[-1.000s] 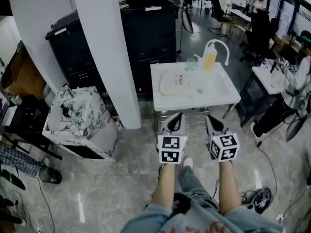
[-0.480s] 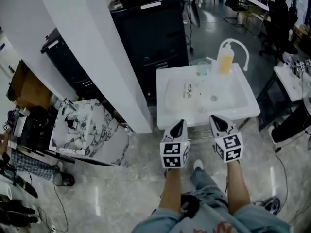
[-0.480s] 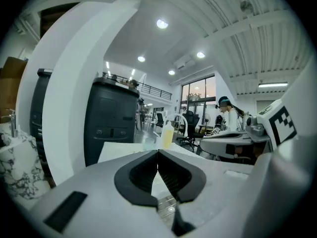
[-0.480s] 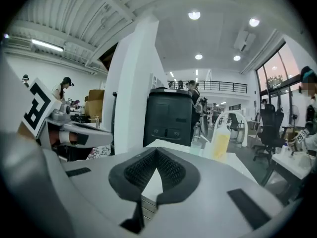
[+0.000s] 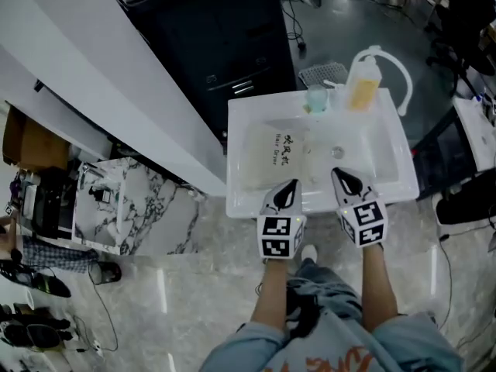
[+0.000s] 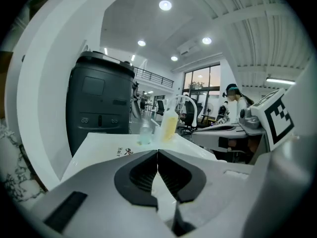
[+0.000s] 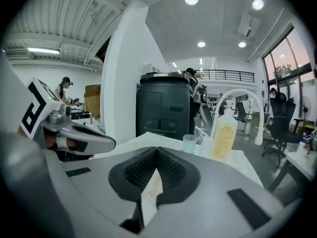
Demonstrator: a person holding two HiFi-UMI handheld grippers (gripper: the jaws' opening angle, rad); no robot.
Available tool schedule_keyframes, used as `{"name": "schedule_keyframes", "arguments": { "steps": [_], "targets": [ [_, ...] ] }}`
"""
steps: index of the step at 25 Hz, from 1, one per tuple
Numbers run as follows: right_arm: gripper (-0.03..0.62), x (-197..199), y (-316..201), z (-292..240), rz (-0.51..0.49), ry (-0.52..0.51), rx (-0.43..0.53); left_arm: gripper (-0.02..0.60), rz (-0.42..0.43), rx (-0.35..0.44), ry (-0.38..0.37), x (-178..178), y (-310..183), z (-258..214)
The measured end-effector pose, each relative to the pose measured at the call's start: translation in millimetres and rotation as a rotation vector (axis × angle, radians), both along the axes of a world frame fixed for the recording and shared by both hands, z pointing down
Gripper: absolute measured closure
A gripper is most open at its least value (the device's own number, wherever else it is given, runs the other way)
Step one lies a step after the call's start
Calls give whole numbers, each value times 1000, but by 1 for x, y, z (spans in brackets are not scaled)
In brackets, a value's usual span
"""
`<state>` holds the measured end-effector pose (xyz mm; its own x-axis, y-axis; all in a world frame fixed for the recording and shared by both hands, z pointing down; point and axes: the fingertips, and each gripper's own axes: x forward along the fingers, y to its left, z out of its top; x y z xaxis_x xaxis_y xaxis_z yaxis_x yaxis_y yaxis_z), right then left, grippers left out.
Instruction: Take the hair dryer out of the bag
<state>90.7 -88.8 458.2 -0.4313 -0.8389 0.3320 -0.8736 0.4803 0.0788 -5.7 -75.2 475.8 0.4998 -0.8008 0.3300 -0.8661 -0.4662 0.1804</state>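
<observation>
There's the cream bag [image 5: 273, 155], printed "Hair Dryer", lying flat on the left half of the white table [image 5: 380, 149]. The dryer itself doesn't show. At one o'clock from the bag stands a clear cup [image 5: 316, 99]. At two o'clock, just beside the cup, is a bottle of yellow liquid [image 5: 363, 87] under a white hooked spout [image 5: 397, 68].

Down at the table's near edge, the left gripper [image 5: 291, 184] sits at five o'clock, its tip right by the bag's near edge, jaws pressed together with nothing between them. The right gripper [image 5: 339, 173] is at four o'clock over bare tabletop, likewise closed and empty. Behind the table, at eleven o'clock, stands a black cabinet [image 5: 217, 37].
</observation>
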Motion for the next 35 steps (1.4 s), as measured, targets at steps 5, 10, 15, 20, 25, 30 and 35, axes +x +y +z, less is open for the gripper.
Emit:
{"name": "schedule_keyframes", "arguments": {
  "steps": [5, 10, 15, 20, 25, 30, 35],
  "targets": [
    [594, 10, -28, 6, -7, -45, -12, 580, -2, 13, -57, 4, -25, 0],
    [594, -2, -47, 19, -4, -98, -34, 580, 45, -10, -146, -3, -43, 12],
    [594, 14, -69, 35, 27, -124, -77, 571, 135, -111, -295, 7, -69, 54],
    [594, 47, -91, 62, 117, -141, -141, 497, 191, -149, -453, 13, -95, 83],
    [594, 50, -110, 89, 150, -147, -218, 479, 243, -130, -552, 28, -127, 97],
    [594, 46, -121, 111, 150, -154, -276, 480, 258, -135, -594, 38, -145, 111],
    [594, 51, -138, 124, 159, -175, -300, 565, 256, -150, -623, 39, -155, 119]
  ]
}}
